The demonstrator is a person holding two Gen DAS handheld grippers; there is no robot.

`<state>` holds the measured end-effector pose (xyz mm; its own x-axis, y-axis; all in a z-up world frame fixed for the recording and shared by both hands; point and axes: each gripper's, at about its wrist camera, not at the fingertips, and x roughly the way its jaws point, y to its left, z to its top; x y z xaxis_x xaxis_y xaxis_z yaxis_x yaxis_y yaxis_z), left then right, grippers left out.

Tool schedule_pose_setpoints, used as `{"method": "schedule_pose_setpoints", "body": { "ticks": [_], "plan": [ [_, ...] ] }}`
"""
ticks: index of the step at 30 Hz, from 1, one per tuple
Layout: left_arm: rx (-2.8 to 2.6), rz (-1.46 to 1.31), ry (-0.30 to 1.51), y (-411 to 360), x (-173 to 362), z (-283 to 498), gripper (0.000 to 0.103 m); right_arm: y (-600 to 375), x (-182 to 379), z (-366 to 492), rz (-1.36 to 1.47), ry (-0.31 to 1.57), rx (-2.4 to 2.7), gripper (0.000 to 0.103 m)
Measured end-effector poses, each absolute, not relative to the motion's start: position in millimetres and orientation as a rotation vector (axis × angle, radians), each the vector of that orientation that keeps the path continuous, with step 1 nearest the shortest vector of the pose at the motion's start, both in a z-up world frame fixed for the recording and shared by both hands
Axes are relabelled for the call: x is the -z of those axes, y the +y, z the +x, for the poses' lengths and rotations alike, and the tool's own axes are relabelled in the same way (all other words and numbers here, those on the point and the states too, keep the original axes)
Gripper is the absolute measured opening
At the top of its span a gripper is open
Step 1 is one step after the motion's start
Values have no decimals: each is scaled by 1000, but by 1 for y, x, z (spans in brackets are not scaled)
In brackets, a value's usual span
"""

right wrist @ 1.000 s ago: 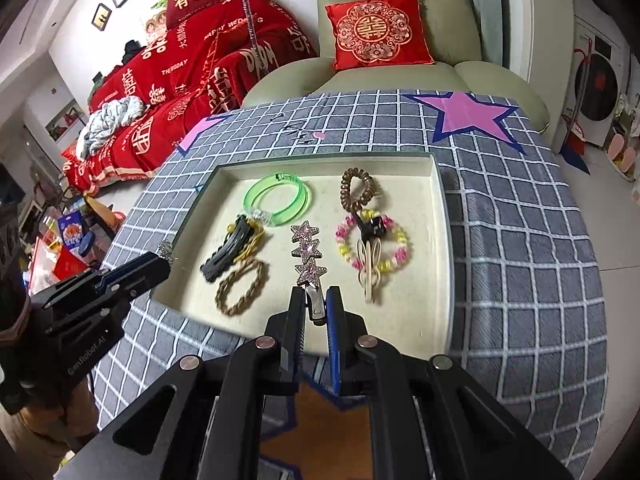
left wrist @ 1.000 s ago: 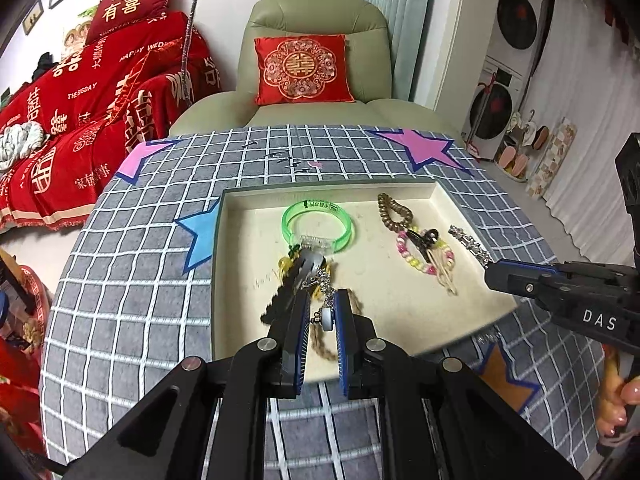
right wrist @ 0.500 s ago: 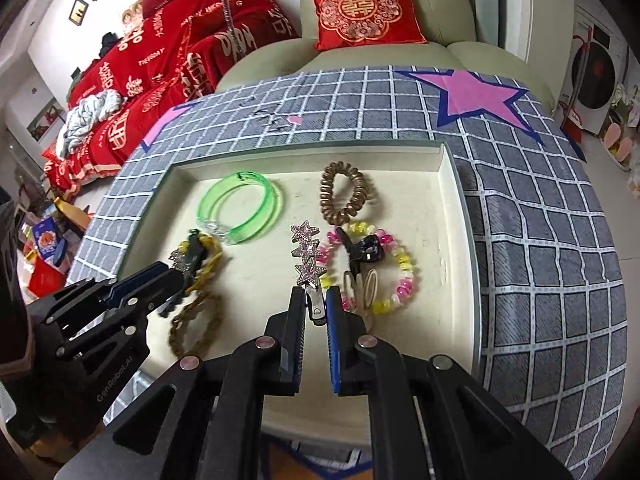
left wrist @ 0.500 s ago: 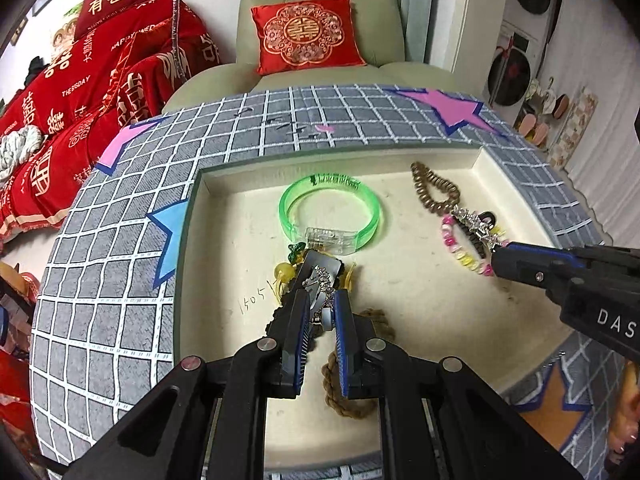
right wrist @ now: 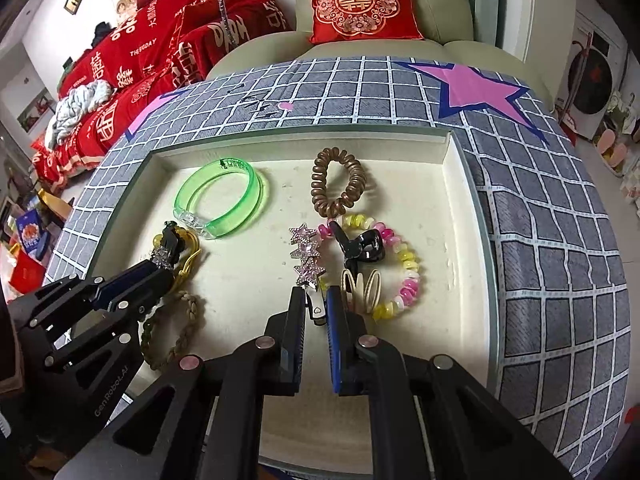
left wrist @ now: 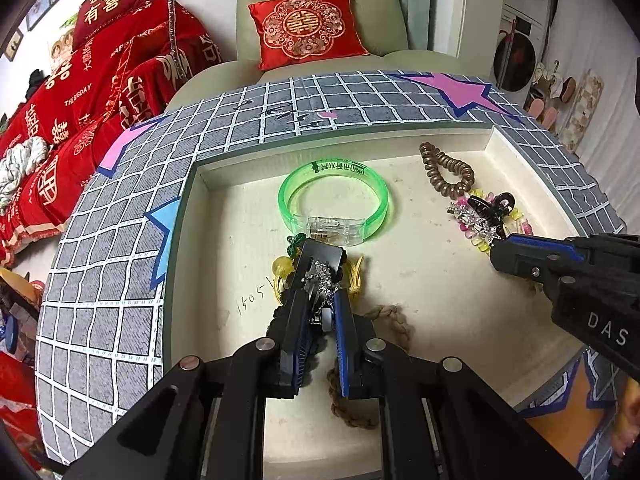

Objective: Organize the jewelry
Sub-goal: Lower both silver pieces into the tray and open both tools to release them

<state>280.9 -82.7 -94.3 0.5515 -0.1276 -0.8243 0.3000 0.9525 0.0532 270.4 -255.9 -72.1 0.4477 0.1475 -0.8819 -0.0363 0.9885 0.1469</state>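
Cream tray (right wrist: 466, 184) is now filling both views; you are lowering your left hand-held gripper (left wrist: 320, 312), pinching the silver chain (left wrist: 322, 280), and your right hand-held gripper (right wrist: 314, 304), pinching the star clip (right wrist: 306, 258), onto its floor, so placement is coming.

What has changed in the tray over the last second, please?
Both grippers came down over the tray: the left gripper carrying a small silver piece, the right gripper the star clip. Neither let go. The green bangle and coil tie stayed put.
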Motion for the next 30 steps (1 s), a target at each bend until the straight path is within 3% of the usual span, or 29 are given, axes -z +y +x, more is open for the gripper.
{"method": "schedule_pose_setpoints", "body": {
  "ticks": [7,9,11,13,30],
  "plan": [
    [224,201,965,-83,91,284,21,-261,72,272,160,1122,-126,13],
    [218,205,959,-83,89,283,21,-263,72,272,179,1123,-132,19],
    [220,207,956,-83,86,283,21,-266,71,271,198,1122,-136,43],
    [217,205,956,-83,84,282,21,-268,67,269,201,1110,-130,49],
    [221,171,939,-82,66,280,21,-286,30,252,241,1040,-109,49]
  ]
}}
